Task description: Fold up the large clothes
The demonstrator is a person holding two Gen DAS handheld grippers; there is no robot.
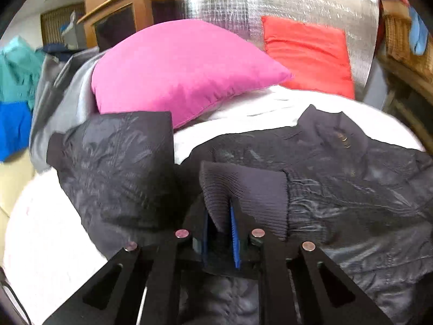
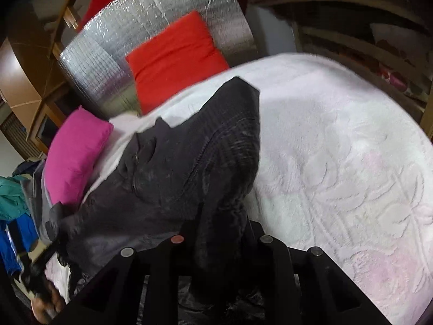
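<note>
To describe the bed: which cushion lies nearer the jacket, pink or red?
The pink cushion: it touches the jacket; the red cushion sits behind.

Black tongs (image 1: 220, 233), blue ribbed pads (image 1: 236, 239), round silver magnets (image 1: 181, 233).

1. No readable text, label, brand, number or sign shows in either view.
2. The dark jacket (image 1: 338, 168) carries small metal snaps, but no lettering on them can be made out.
3. The white bedspread (image 2: 351, 162) bears only an embossed floral pattern, no writing.
4. The pink pillow (image 1: 176, 67) and the red cushion (image 1: 308, 54) are plain.
</note>
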